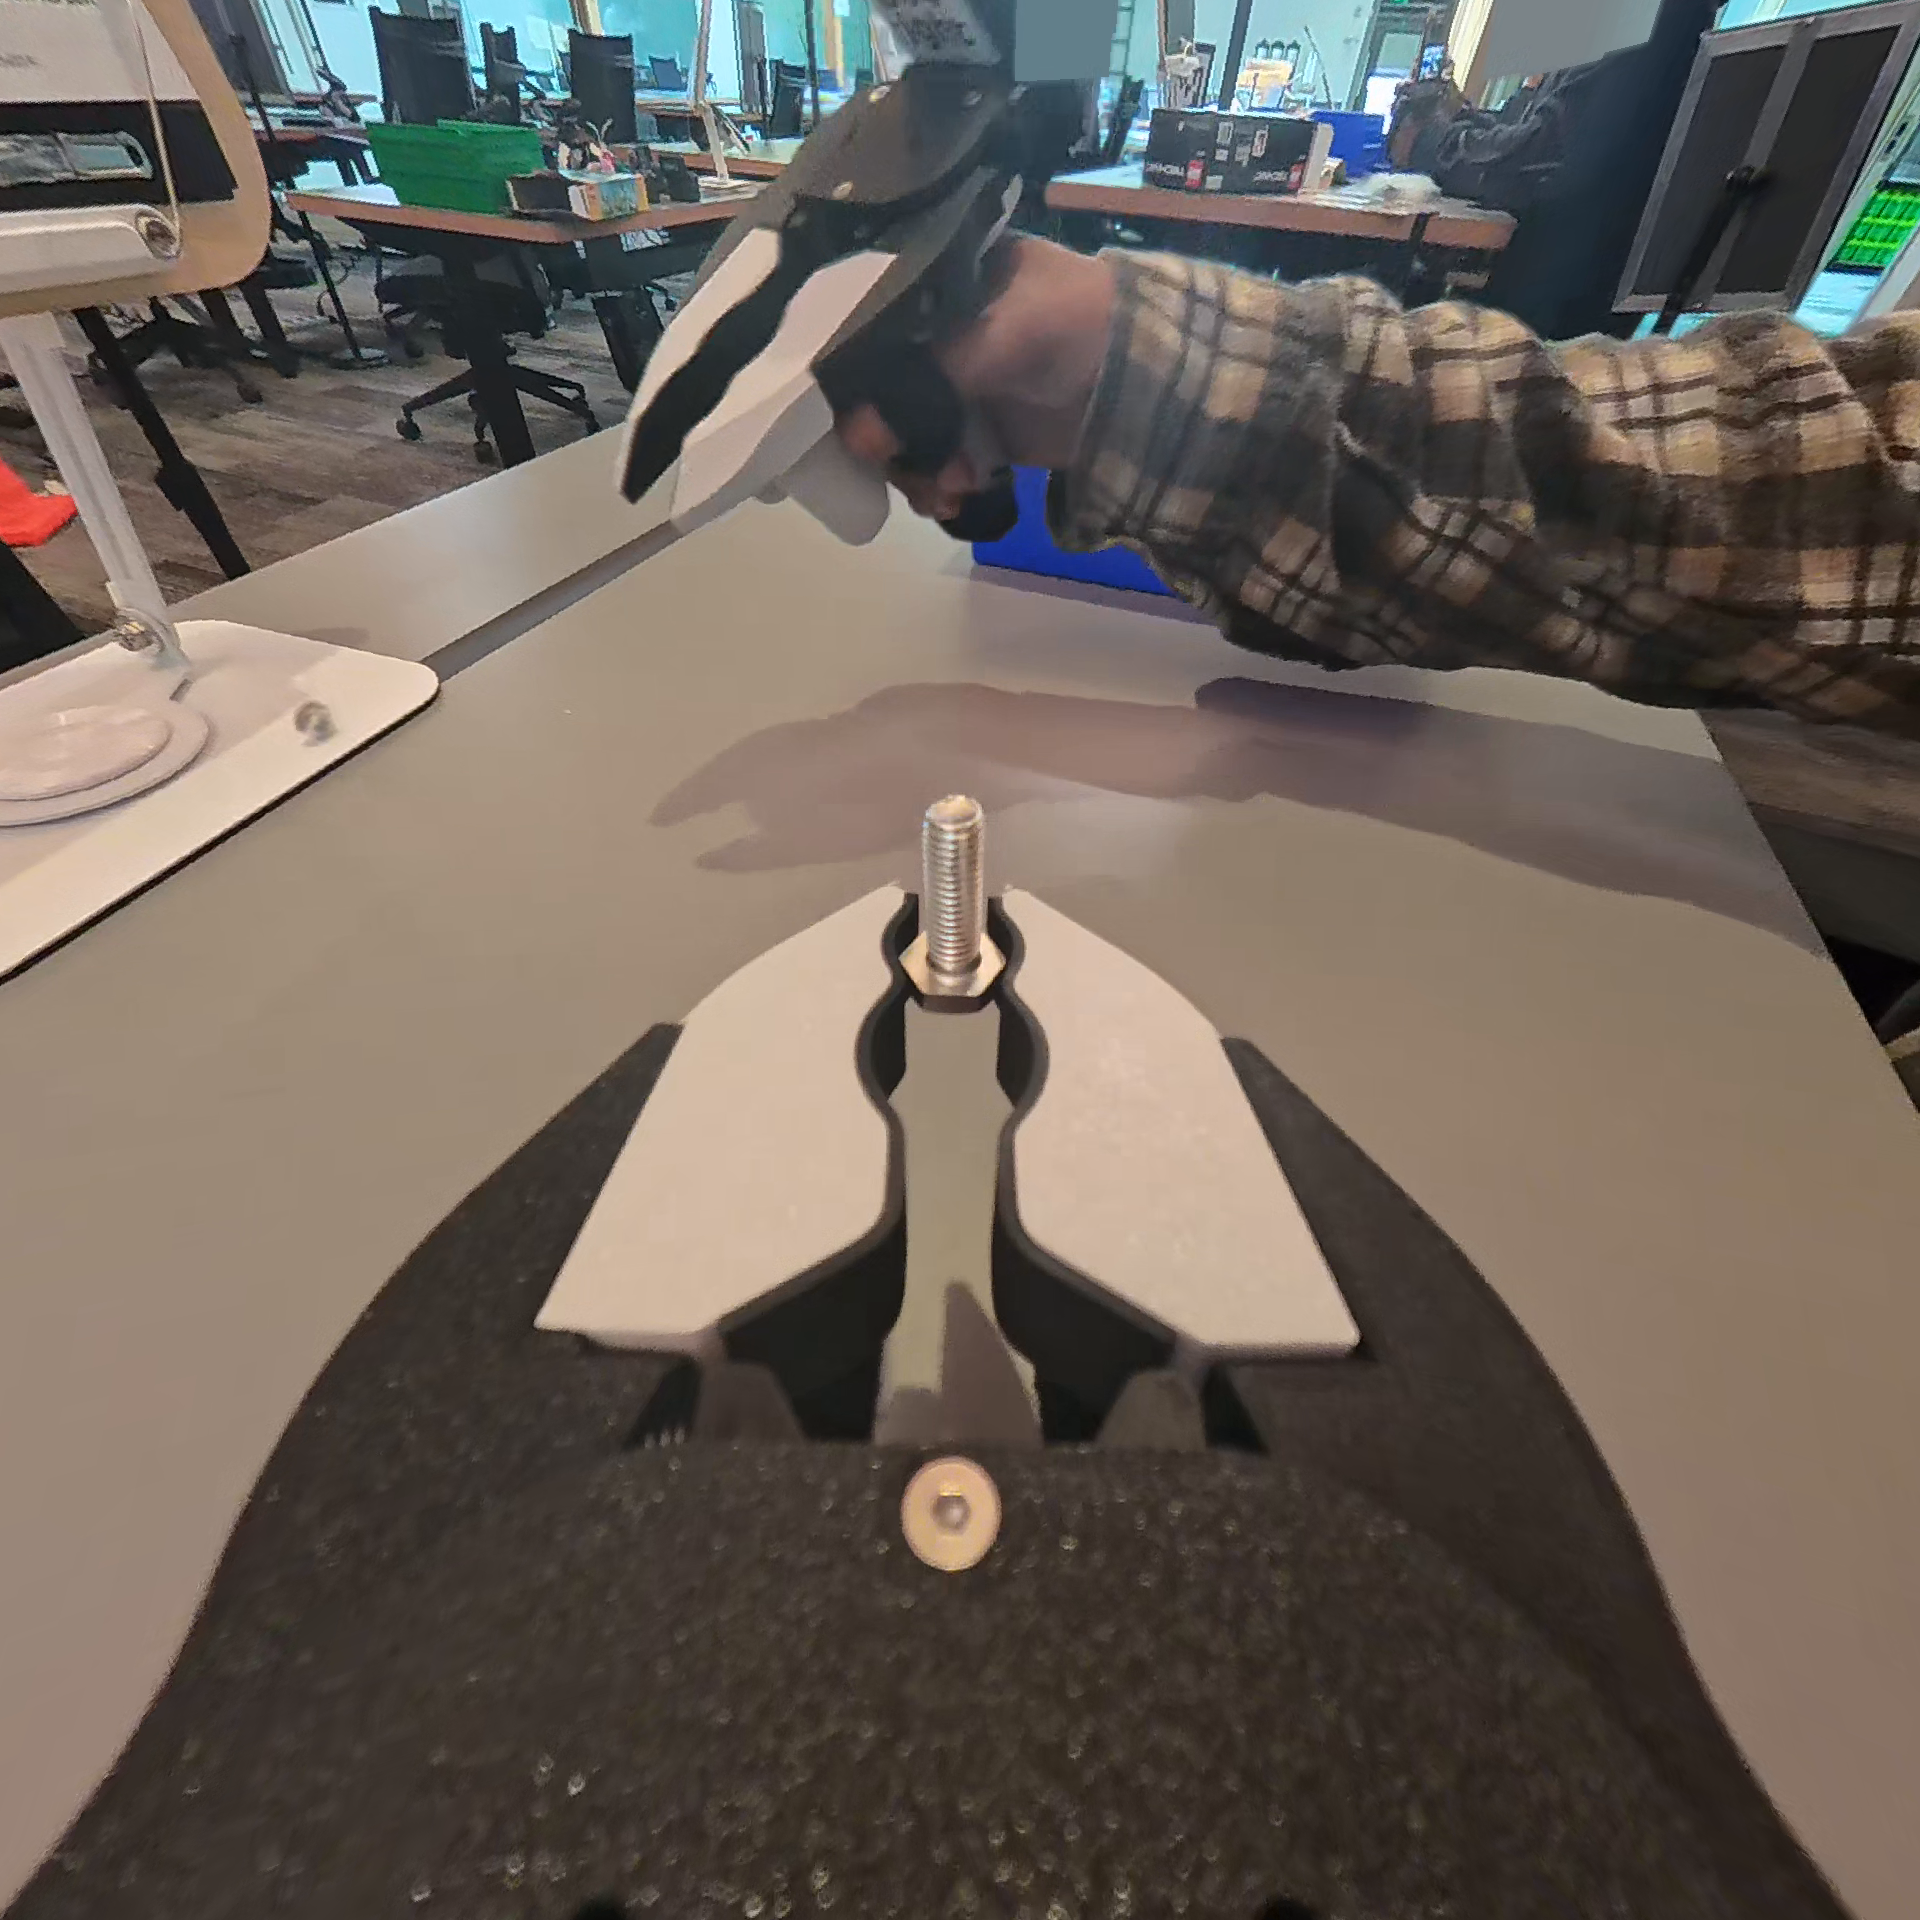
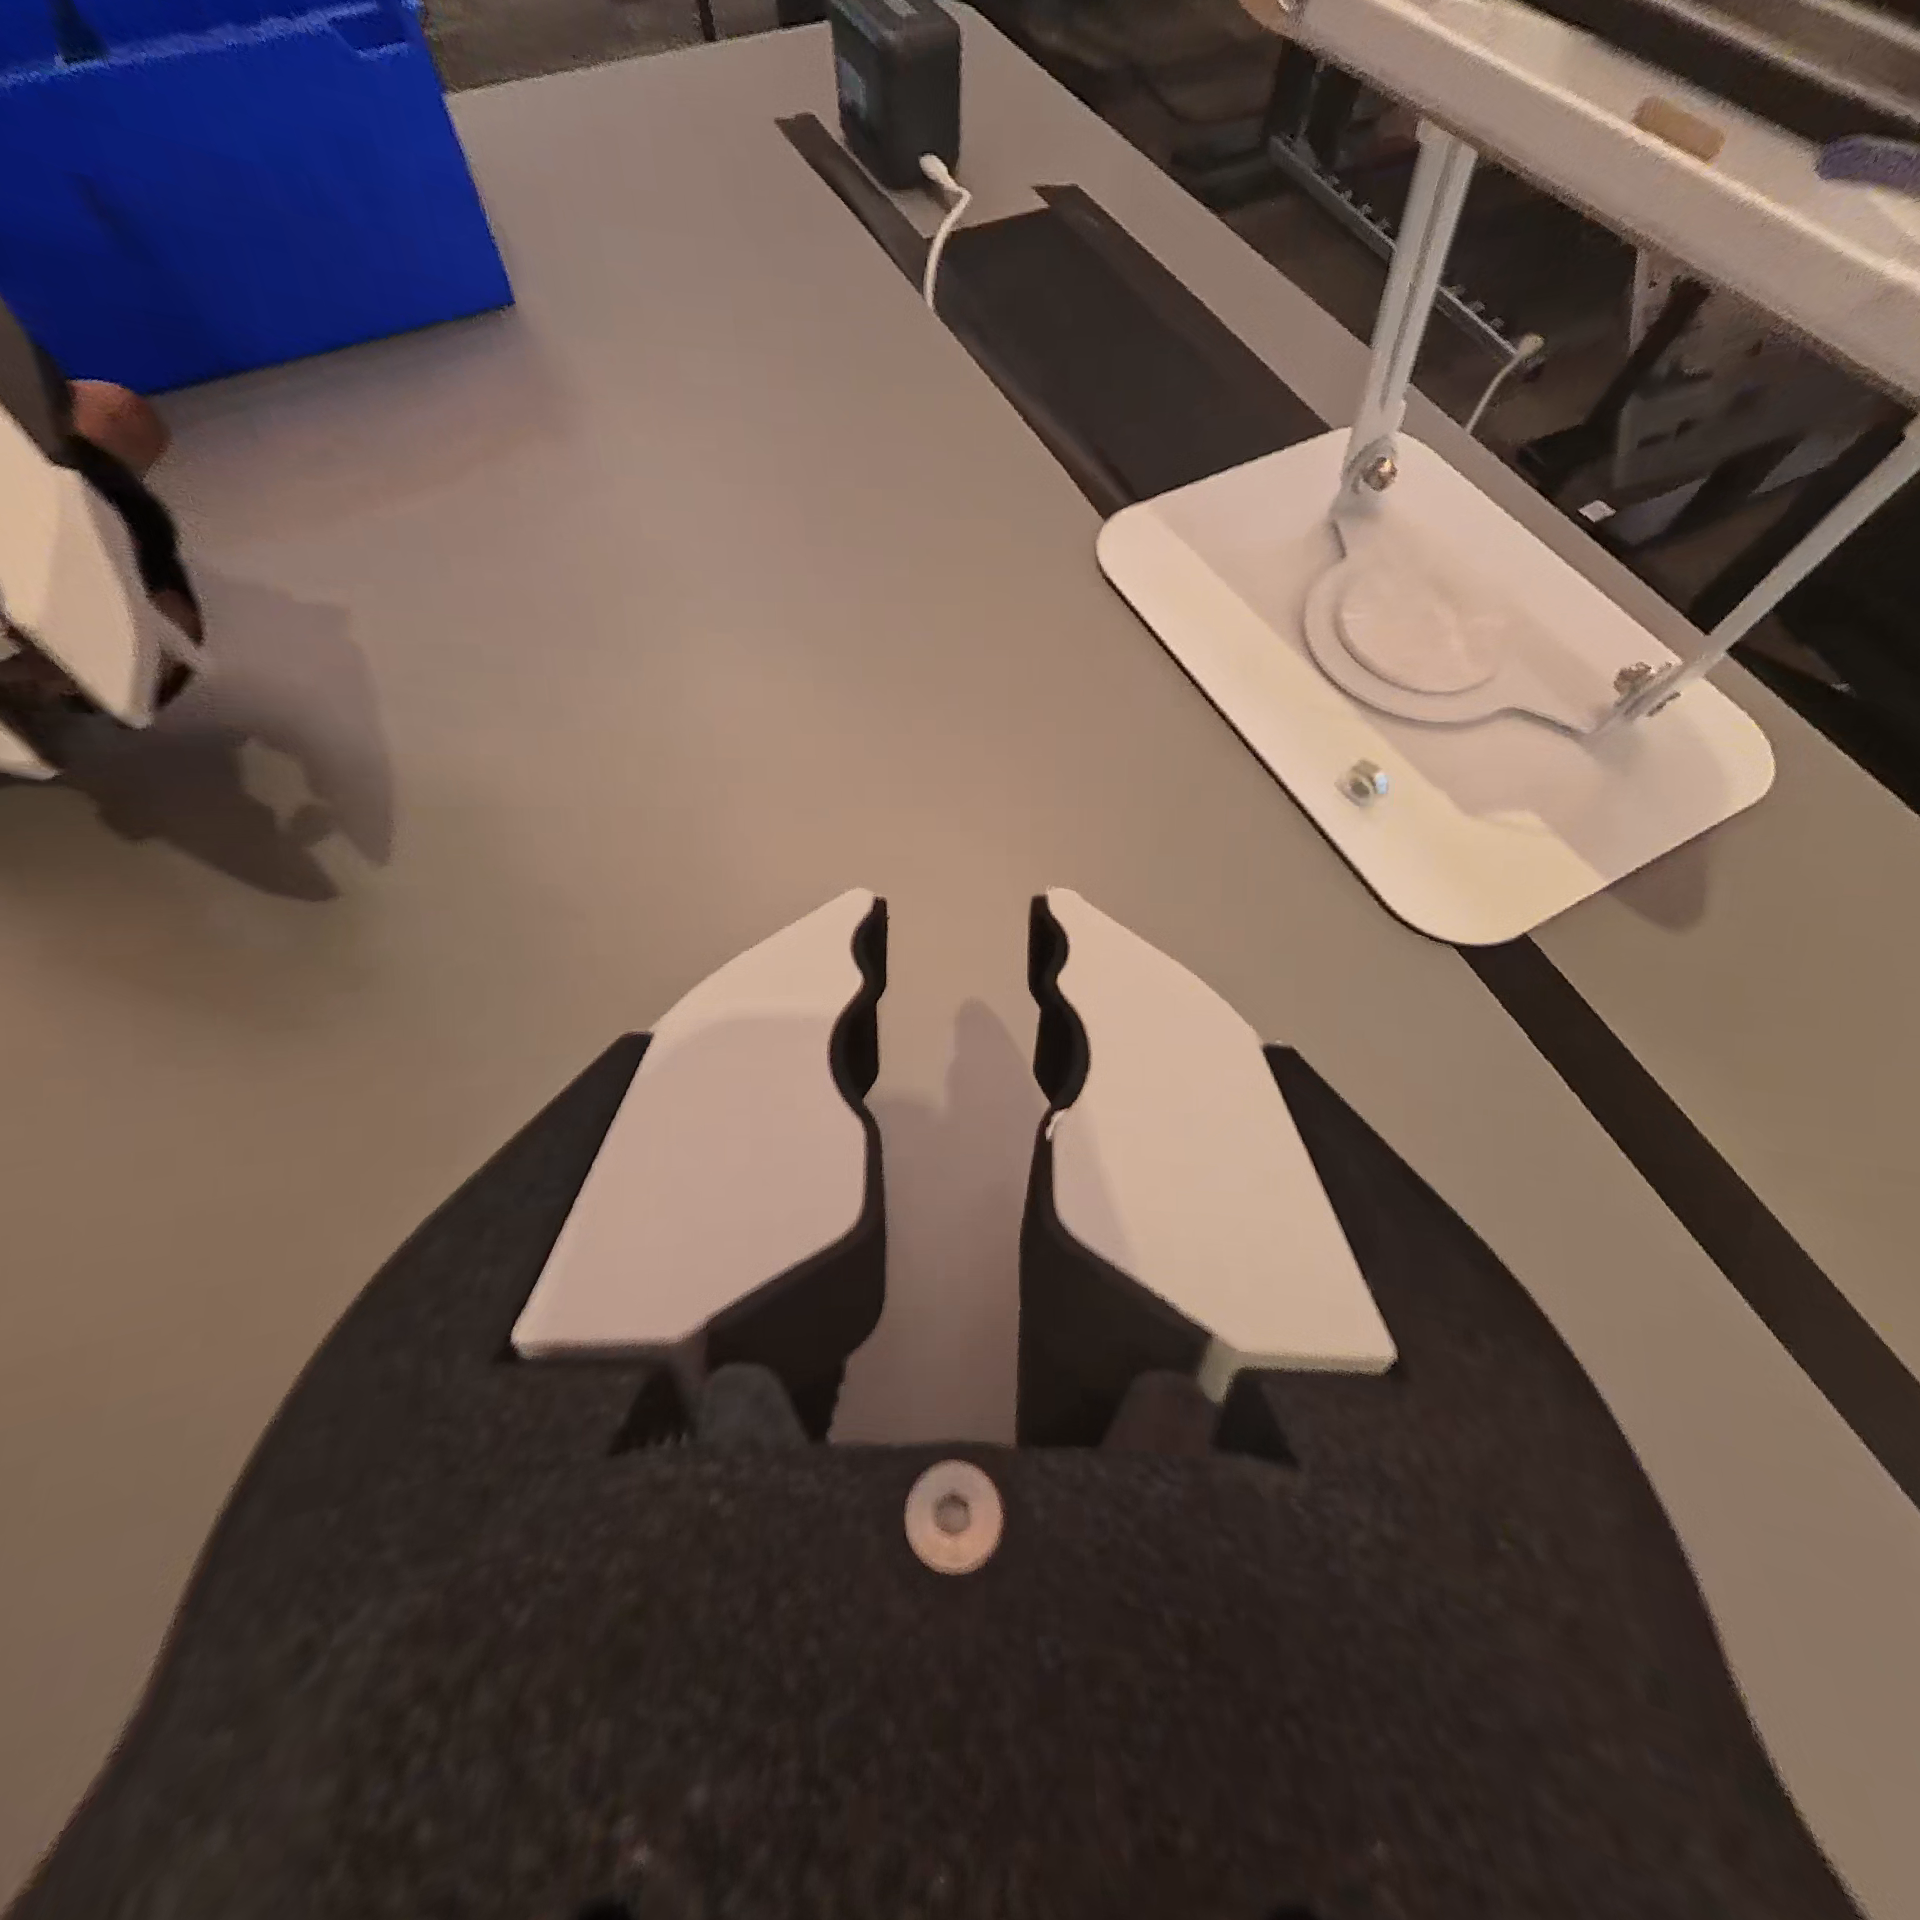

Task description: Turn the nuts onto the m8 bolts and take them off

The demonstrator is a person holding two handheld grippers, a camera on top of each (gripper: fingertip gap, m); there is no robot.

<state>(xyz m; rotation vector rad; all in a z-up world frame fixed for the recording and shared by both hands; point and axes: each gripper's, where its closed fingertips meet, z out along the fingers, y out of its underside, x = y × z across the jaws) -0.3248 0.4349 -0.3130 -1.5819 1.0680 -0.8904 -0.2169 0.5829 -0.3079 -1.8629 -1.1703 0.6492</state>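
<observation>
Left claw [image 1: 953, 961] was clamped on the hex head of the m8 bolt [image 1: 954, 904], caught in the notch near the fingertips. Bolt stood upright, threaded shank pointing up, its threads bare above the head. Claw sat low over the grey surface [image 1: 520, 935].

Right claw [image 2: 957, 935] was parted with nothing between the fingers, only bare surface visible through the gap. In the left wrist view the right claw [image 1: 675, 457] was raised beyond the bolt, tips angled down and left, well apart from it. A hand [image 1: 997, 353] with a plaid sleeve [image 1: 1455, 488] held it.

One nut [image 2: 1364, 779] lay on the white base plate [image 2: 1455, 831] of a stand, right of the right claw and apart from it. That base plate [image 1: 208, 727] also showed at far left in the left wrist view, with a small metal piece on it that was probably the same nut; too blurred to confirm.

A blue bin [image 2: 239, 197] stood at the far left of the surface. A dark box [image 2: 894, 88] with a white cable [image 2: 945, 239] sat at the far edge. The left claw [image 2: 94, 603] showed at the left border of the right wrist view, mostly cropped.
</observation>
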